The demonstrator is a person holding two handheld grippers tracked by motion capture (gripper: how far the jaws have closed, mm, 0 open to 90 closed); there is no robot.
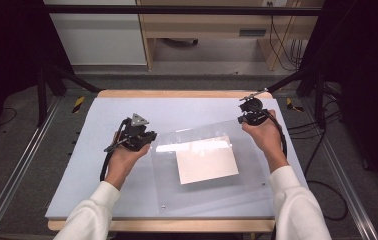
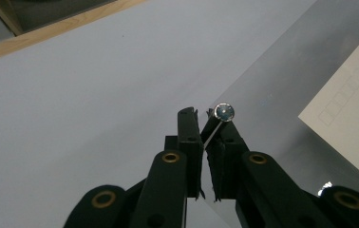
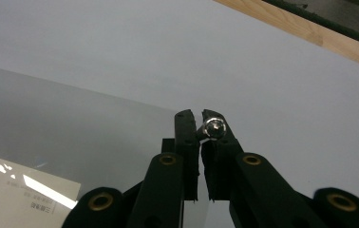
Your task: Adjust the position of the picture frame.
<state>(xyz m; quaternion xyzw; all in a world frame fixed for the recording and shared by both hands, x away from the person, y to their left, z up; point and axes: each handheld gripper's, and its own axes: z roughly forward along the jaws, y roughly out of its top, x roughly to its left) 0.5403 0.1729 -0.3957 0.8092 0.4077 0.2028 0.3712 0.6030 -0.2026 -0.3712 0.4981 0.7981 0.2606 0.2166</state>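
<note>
Clear acrylic sheet (image 1: pixel 202 165), glossy, rectangular, small round metal studs at its corners, sits tilted over a white paper (image 1: pixel 208 164) on the pale blue table (image 1: pixel 102 185) with wood edging. Paper carries small printed boxes and characters, too small to read. Left gripper (image 1: pixel 144 137) is clamped on the sheet's far-left corner, right gripper (image 1: pixel 249 116) on its far-right corner, black jaws nearly together at the studs.

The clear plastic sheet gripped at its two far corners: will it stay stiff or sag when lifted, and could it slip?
The clear plastic sheet looks stiff: its edges stay straight though clamped only at two corners. It may still bow slightly between them. Its glossy surface suggests slipperiness, but the left hand-held gripper and right hand-held gripper pinch beside corner bolts, which probably check sliding. The paper beneath seems unattached.
</note>
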